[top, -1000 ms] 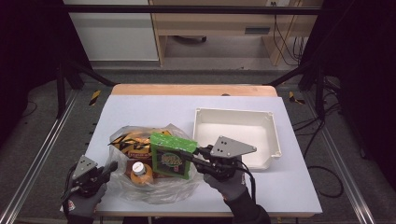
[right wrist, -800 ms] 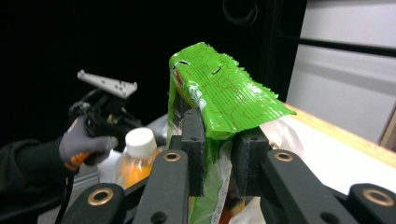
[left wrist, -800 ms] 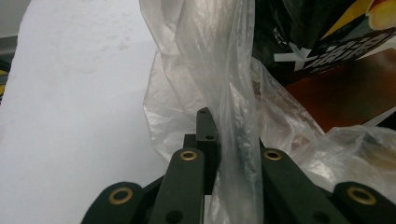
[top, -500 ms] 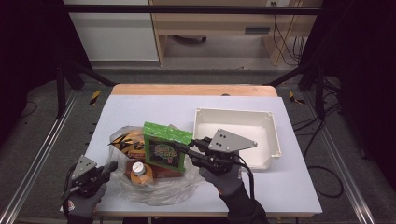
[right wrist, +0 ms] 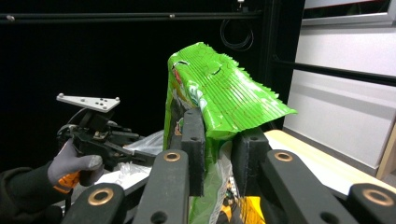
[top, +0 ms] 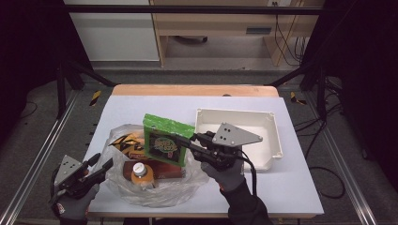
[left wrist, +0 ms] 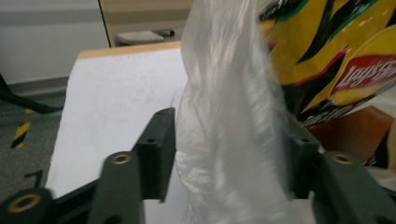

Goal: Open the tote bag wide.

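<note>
Tray [top: 274, 136] sits beside green bag [top: 165, 140]; bottle [top: 139, 172] lies below.

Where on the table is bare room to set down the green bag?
The white tray looks empty inside. The far strip of the table, behind the plastic bag, is bare, and so is the near right corner. The near left is crowded: plastic bag, chips bag, bottle.

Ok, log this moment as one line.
right claw: shut on green snack bag, lifted above plastic bag | left claw: just opened, film between jaws | white tray: empty
</note>
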`<act>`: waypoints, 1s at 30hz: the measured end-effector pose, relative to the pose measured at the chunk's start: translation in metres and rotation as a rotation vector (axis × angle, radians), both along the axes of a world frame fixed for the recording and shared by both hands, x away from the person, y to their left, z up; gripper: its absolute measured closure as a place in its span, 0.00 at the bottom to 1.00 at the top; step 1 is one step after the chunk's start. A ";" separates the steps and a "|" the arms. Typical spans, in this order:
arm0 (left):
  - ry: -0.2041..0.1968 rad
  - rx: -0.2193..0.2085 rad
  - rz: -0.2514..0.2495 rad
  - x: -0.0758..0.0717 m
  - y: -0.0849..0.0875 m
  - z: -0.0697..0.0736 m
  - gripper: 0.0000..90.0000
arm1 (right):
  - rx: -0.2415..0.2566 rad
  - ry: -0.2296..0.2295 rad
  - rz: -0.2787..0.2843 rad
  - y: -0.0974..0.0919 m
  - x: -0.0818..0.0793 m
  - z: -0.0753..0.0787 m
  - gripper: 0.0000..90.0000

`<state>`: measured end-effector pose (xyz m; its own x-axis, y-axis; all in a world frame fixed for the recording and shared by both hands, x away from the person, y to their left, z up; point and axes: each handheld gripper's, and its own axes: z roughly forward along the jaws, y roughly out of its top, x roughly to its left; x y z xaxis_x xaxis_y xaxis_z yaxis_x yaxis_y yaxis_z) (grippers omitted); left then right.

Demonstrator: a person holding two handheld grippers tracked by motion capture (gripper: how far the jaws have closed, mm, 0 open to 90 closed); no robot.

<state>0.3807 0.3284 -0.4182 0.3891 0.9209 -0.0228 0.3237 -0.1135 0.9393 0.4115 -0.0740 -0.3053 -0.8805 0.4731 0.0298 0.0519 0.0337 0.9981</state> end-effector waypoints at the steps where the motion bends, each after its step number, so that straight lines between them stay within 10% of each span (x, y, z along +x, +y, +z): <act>1: -0.003 0.003 -0.003 0.000 -0.001 0.002 0.45 | 0.003 -0.001 -0.001 0.000 0.001 0.001 0.85; 30: -0.099 -0.069 -0.009 -0.010 0.012 0.045 0.24 | 0.136 -0.022 -0.103 -0.032 0.021 0.042 0.85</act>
<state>0.3711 0.3403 -0.3728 0.4009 0.9149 -0.0471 0.2282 -0.0499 0.9723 0.4327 -0.1064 -0.2633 -0.8285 0.5541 0.0807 0.0261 -0.1058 0.9940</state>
